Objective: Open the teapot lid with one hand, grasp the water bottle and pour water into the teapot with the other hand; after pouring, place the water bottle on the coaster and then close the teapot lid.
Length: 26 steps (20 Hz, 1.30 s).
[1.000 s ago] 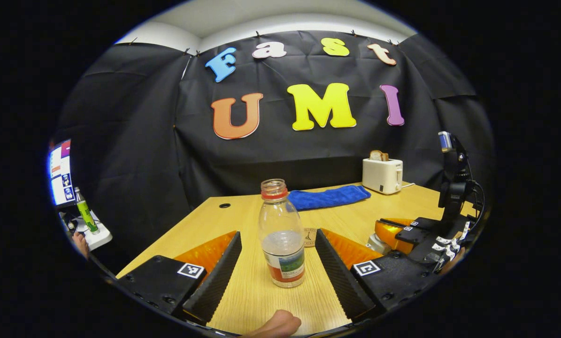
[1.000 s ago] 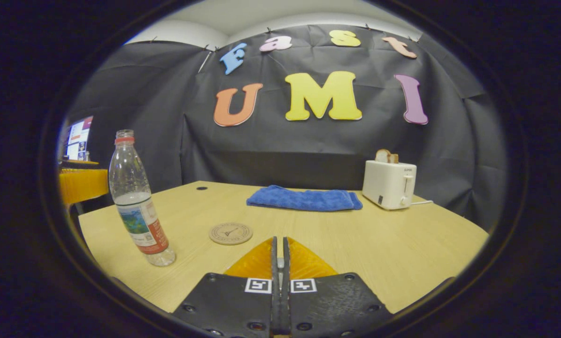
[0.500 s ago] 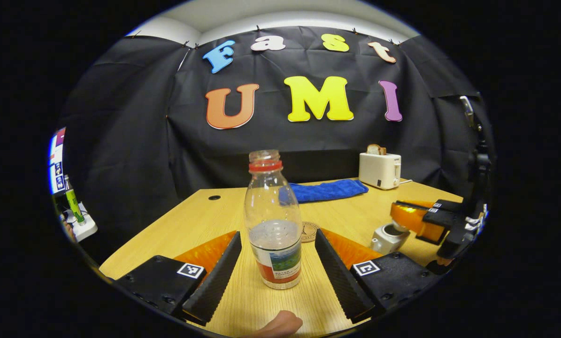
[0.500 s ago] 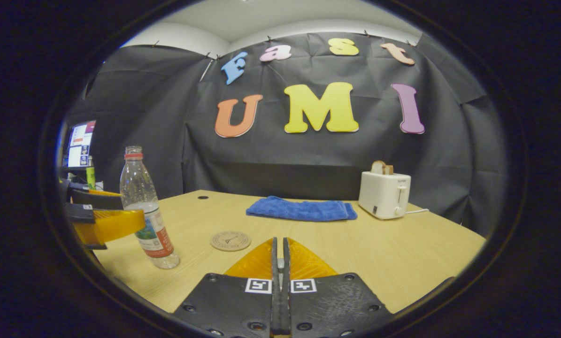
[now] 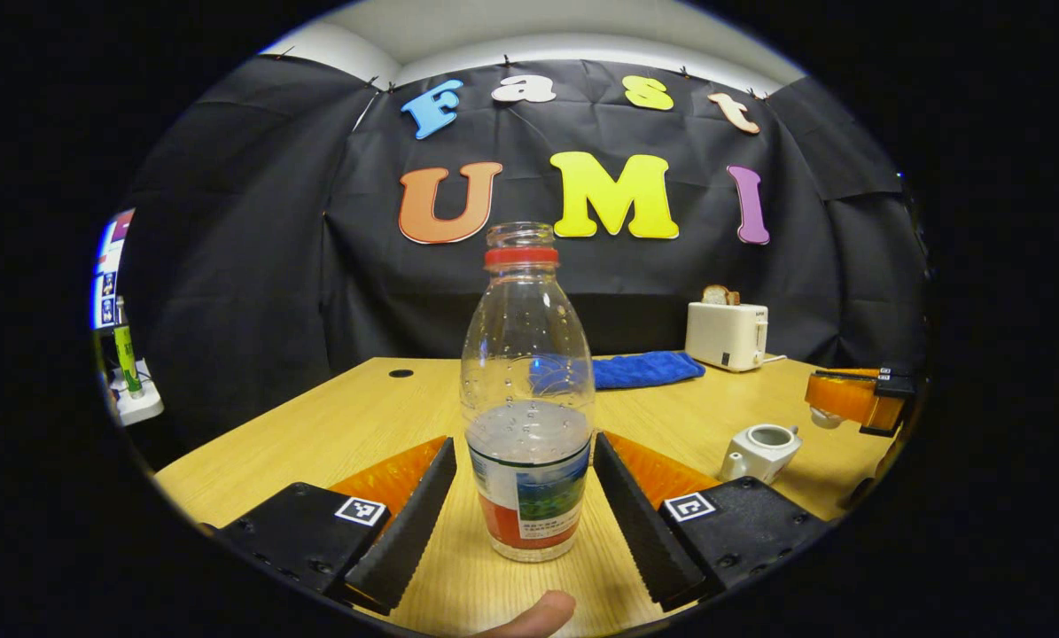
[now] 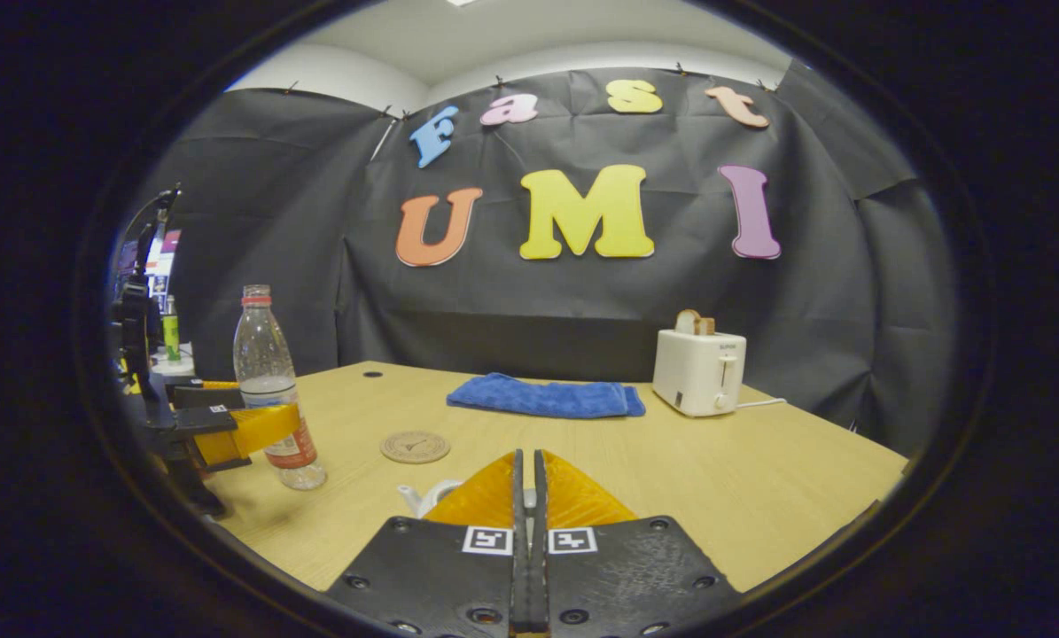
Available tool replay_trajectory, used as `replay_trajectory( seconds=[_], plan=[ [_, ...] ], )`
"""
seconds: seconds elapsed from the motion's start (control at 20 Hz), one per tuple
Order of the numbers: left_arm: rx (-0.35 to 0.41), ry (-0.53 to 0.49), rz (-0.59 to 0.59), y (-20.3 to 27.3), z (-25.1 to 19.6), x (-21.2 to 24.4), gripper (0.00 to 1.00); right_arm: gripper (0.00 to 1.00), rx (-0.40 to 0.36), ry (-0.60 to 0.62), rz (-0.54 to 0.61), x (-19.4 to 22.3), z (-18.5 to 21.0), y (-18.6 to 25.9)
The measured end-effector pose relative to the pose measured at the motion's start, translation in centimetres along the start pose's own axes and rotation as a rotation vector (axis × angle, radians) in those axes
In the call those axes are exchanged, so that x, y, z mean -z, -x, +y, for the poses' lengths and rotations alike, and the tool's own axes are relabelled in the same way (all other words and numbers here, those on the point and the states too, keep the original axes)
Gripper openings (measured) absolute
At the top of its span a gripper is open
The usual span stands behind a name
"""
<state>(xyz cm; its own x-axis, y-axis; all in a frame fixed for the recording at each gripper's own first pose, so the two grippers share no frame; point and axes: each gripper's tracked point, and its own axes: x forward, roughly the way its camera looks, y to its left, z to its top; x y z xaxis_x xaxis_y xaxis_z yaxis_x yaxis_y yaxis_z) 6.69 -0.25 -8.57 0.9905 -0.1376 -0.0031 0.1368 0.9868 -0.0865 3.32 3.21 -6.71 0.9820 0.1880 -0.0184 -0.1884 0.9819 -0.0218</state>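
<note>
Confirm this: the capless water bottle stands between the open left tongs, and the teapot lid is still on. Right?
Not quite. The left gripper view shows the teapot with its lid off. The water bottle does stand capless between the open left tongs.

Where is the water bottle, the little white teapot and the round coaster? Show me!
water bottle (image 5: pixel 527 399): left gripper view, middle of its clear body.
teapot (image 5: pixel 758 452): left gripper view, its white side below the open top.
coaster (image 6: pixel 415 447): right gripper view, centre of the disc.
</note>
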Motion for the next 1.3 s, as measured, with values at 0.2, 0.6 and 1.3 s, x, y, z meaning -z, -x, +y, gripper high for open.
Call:
replay_trajectory(
  seconds=[0.2, 0.6, 1.3],
  plan=[
    [0.000, -0.017, 0.001, -0.5, -0.1, 0.4, 0.79, 0.00, 0.004, 0.004, -0.005, 0.0, -0.6, 0.2],
    [-0.114, -0.220, 0.064, 1.2, -0.3, 0.2, 0.77, 0.00, 0.027, -0.012, -0.003, -0.7, -3.0, 0.0],
    [-0.289, -0.794, 0.201, 1.9, -0.5, 0.7, 0.76, 0.00, 0.091, -0.019, 0.051, -1.5, -10.0, -0.7]
  ],
)
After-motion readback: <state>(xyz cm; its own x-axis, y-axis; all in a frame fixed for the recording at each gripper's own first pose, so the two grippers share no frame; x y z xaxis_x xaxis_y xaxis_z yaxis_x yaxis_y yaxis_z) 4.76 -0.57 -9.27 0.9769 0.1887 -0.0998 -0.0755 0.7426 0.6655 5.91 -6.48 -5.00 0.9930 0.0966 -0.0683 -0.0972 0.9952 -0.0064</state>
